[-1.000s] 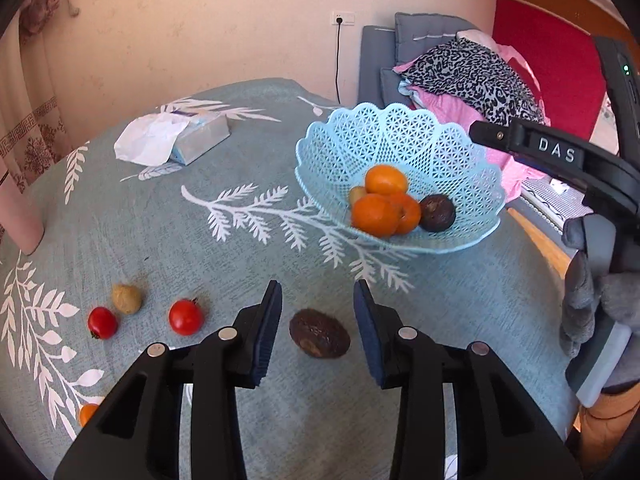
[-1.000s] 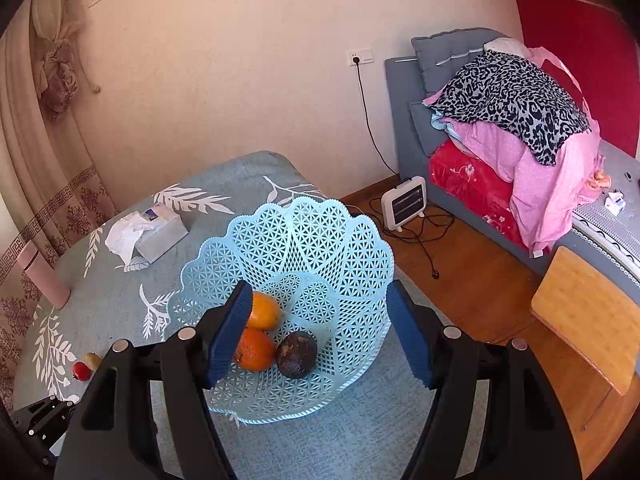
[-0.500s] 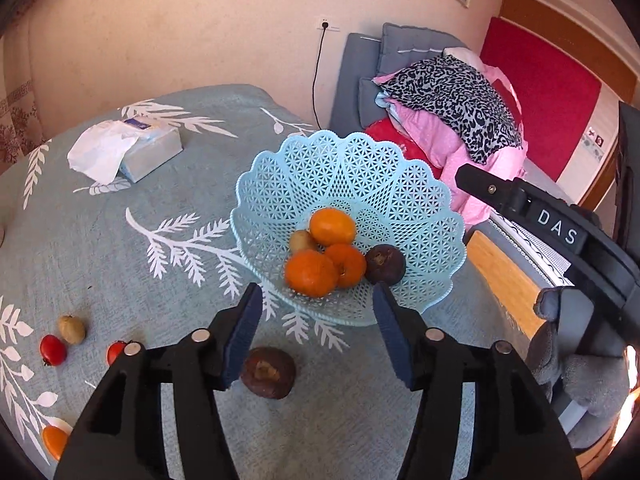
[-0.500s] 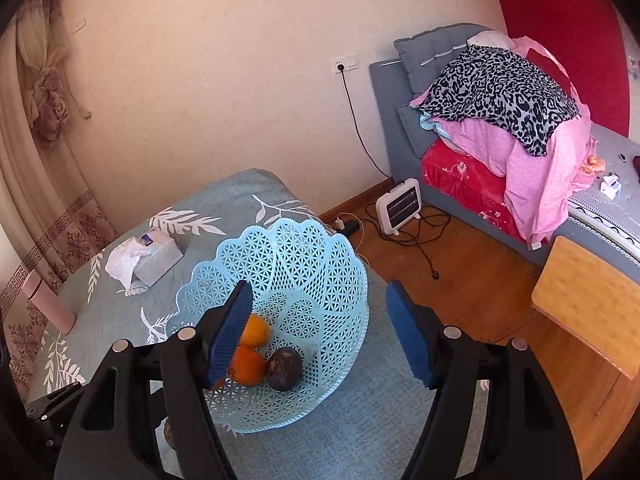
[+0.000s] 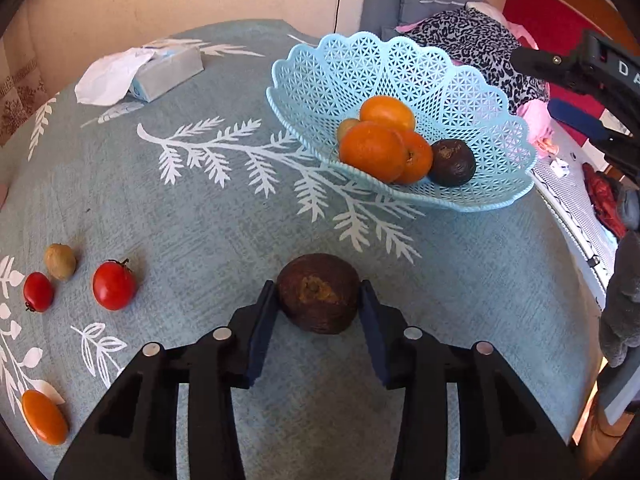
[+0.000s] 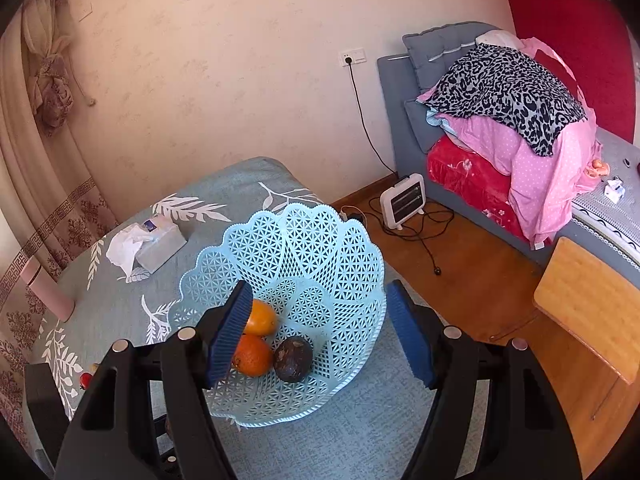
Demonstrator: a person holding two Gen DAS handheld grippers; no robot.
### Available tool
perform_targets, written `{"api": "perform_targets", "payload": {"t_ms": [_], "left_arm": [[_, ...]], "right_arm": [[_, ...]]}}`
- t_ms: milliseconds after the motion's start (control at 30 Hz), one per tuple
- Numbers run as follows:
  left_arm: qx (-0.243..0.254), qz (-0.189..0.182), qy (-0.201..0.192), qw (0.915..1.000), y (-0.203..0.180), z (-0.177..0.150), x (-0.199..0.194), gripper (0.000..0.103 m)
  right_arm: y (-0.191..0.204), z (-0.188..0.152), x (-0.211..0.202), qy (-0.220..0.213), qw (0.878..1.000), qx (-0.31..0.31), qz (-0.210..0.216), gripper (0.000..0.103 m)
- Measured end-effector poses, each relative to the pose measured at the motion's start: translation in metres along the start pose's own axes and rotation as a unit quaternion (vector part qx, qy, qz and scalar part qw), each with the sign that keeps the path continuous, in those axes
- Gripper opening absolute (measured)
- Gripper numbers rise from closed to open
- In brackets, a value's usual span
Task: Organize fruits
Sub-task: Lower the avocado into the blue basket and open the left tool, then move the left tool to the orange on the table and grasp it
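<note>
Lying on the tablecloth (image 5: 208, 216) with its stem scar facing the camera and long axis across the pads, the dark fruit (image 5: 318, 298) sits pinched in the just-closing left gripper (image 5: 318, 308), basket (image 5: 484, 80) at one o'clock, while the right gripper (image 6: 320, 332) hangs half open and empty.

Left gripper (image 5: 319, 300) just closing; right gripper (image 6: 320, 332) spread wide

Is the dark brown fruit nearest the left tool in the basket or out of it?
Out. The dark brown fruit sits on the tablecloth, between the left tool's pads, well short of the blue basket.
</note>
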State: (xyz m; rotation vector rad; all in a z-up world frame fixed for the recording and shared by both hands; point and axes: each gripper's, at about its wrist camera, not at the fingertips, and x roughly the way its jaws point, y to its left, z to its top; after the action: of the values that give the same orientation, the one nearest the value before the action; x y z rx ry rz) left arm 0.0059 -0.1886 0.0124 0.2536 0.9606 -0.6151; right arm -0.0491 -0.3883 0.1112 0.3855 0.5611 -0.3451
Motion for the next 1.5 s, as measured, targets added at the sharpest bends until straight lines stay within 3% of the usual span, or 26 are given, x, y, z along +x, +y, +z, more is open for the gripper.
{"api": "perform_targets", "payload": {"t_ms": [67,300,500,533,567,600,667,900,1133,1300,1500], "left_arm": [[0.005,-0.011,0.000,0.9999,-0.005,0.000,-0.005,0.040],[0.049,-0.032,-0.063,0.9963,-0.033,0.016,-0.048,0.040],[0.035,-0.060,-0.097,0.9929,-0.048,0.052,-0.050,0.041],[0.026,-0.067,-0.102,0.9922,-0.047,0.056,-0.049,0.045],[0.017,-0.074,-0.106,0.9915,-0.046,0.060,-0.048,0.059],[0.009,-0.082,-0.109,0.9906,-0.043,0.062,-0.048,0.065],[0.000,-0.091,-0.112,0.9896,-0.039,0.061,-0.050,0.070],[-0.033,-0.059,-0.110,0.9916,-0.010,0.049,-0.056,0.073],[-0.046,-0.001,-0.123,0.9913,0.010,0.028,-0.071,0.088],[-0.043,0.046,-0.134,0.9890,0.019,0.013,-0.079,0.090],[-0.054,0.083,-0.145,0.9844,0.037,-0.007,-0.090,0.090]], "right_arm": [[-0.003,0.002,-0.001,-0.003,1.000,0.005,-0.001,0.071],[-0.010,0.007,-0.007,-0.013,1.000,0.017,-0.001,0.071],[-0.009,0.006,-0.006,-0.012,1.000,0.017,-0.001,0.071],[-0.009,0.006,-0.006,-0.012,1.000,0.016,-0.001,0.071],[-0.009,0.006,-0.006,-0.012,1.000,0.016,-0.001,0.071],[-0.009,0.006,-0.006,-0.013,1.000,0.017,-0.001,0.071],[-0.010,0.006,-0.006,-0.013,1.000,0.019,-0.002,0.071],[-0.010,0.005,-0.006,-0.013,1.000,0.021,-0.004,0.071],[0.001,0.000,-0.005,-0.009,1.000,0.005,0.001,0.071],[0.008,-0.004,-0.007,-0.012,1.000,-0.001,0.003,0.081],[0.019,-0.009,-0.006,-0.007,1.000,-0.014,0.013,0.081]]}}
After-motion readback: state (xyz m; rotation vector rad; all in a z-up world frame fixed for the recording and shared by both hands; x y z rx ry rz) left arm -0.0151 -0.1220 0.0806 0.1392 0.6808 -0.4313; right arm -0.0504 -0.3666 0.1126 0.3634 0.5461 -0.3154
